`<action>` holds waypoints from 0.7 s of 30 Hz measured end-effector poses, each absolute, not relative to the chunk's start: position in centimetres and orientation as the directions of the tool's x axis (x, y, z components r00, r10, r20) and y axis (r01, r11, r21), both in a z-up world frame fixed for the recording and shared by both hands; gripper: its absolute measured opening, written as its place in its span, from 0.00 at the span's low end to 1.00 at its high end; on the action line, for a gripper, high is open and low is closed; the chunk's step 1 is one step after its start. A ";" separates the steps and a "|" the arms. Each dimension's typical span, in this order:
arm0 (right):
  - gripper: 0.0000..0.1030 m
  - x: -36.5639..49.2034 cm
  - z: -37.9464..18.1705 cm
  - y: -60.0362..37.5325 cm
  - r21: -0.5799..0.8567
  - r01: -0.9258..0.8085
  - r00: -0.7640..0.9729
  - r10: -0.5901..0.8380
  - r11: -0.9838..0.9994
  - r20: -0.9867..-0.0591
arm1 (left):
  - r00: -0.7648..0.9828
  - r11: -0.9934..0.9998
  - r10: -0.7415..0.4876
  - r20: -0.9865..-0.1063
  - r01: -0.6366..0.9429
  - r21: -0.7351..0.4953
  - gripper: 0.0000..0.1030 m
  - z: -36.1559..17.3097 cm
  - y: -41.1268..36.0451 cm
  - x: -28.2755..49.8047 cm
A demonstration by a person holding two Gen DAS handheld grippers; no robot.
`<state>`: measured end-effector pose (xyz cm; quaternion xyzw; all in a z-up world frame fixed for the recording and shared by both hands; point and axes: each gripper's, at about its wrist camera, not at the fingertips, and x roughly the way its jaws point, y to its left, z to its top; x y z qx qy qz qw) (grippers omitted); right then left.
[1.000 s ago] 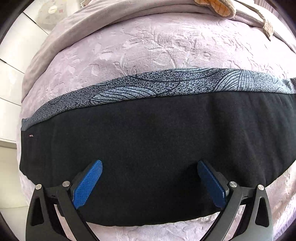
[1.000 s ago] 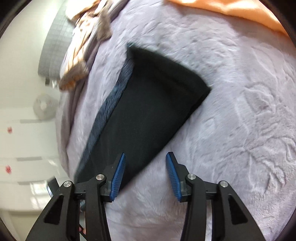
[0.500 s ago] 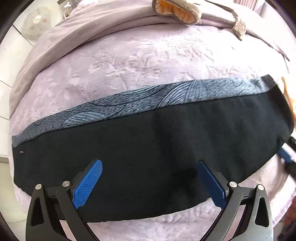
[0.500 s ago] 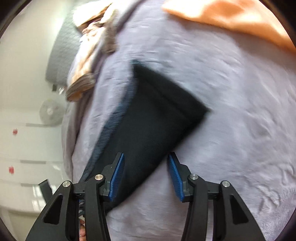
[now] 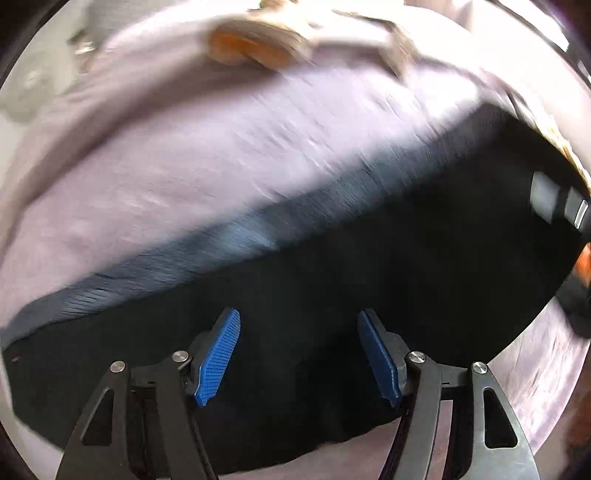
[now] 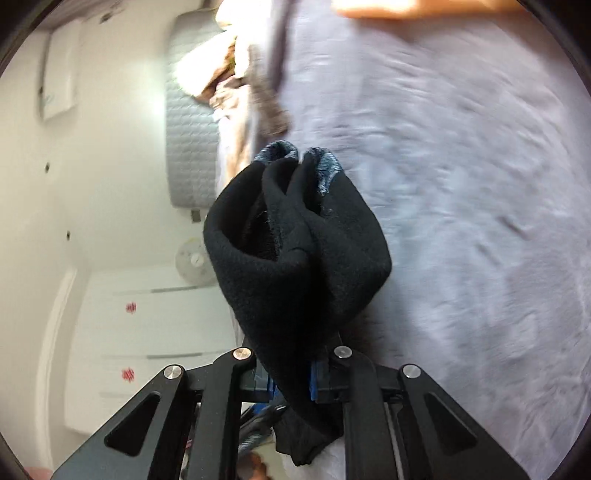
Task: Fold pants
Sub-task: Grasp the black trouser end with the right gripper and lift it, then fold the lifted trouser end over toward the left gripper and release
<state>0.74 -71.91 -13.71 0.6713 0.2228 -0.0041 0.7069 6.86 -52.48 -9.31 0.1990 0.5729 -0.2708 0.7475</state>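
Note:
The black pants point(image 5: 332, 295) with a blue-grey patterned strip along the far edge lie across the lilac bed cover point(image 5: 184, 166). My left gripper point(image 5: 299, 354) is open just above the black fabric near its front edge, holding nothing. My right gripper point(image 6: 291, 380) is shut on a bunched end of the pants point(image 6: 295, 258), which bulges up between the fingers and is lifted off the bed. The right gripper's body shows at the far right of the left wrist view point(image 5: 561, 206).
A beige and orange garment point(image 5: 258, 44) lies at the far side of the bed. An orange cloth point(image 6: 406, 7) lies at the top of the right wrist view. A white wardrobe point(image 6: 147, 332) and a fan point(image 6: 194, 262) stand beside the bed.
My right gripper closed on the end of the pants and lifted it. My left gripper narrowed its opening and swung over the black fabric; the view is blurred by motion.

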 end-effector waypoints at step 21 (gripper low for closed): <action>0.14 11.4 -0.6 -52.6 0.509 0.270 0.688 0.206 0.817 -0.696 | 0.248 0.912 -0.236 -0.940 0.391 -0.126 0.85 -6.4 -33.6 17.0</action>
